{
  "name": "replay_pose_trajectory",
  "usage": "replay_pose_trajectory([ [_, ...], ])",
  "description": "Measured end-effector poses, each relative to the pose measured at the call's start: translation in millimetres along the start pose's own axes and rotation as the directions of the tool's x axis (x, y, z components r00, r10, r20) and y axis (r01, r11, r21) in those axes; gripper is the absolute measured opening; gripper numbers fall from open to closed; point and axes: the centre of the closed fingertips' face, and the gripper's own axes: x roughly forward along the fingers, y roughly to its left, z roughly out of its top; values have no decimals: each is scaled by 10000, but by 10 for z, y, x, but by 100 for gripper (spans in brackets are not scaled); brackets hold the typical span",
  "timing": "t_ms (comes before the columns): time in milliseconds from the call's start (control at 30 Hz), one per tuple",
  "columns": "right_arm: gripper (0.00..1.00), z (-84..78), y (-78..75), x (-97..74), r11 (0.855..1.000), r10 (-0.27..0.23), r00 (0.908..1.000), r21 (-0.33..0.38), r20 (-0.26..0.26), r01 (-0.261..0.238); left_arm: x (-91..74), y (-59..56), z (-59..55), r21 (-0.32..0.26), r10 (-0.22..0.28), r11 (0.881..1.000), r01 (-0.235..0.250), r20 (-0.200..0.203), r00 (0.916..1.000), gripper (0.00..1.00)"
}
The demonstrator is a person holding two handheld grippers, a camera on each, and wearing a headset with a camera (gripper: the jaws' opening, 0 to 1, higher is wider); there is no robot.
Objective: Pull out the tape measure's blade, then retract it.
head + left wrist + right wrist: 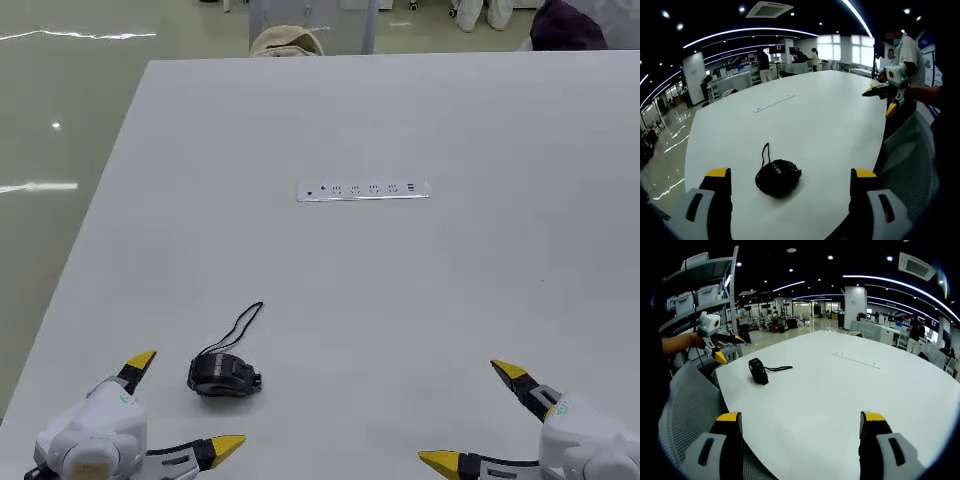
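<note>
A small black tape measure [224,376] with a thin black wrist loop [240,323] lies on the white table near its front left. It sits just ahead of my left gripper [185,400], whose yellow-tipped jaws stand wide open on either side of it, not touching. From the left gripper view the tape measure [777,176] rests between and beyond the jaws. My right gripper [475,413] hovers open at the front right, far from the tape measure [758,371]. The blade is not drawn out.
A white power strip [364,190] lies flat across the middle of the table [450,290]. The table's left edge runs diagonally beside glossy floor. A mesh chair back [685,400] sits at the near edge. People and shelves stand in the background.
</note>
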Motion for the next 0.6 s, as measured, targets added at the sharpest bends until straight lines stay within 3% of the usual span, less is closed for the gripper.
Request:
replay_pose_trajectory([
  [367,100,-5,-13,15,10000,-47,10000,-80,-10,47,24,28,43,-142,130,9998,-127,179,9998,98],
  [600,100,-24,-9,24,10000,38,10000,-81,-79,-38,49,27,27,-108,120,9999,-119,81,9999,98],
])
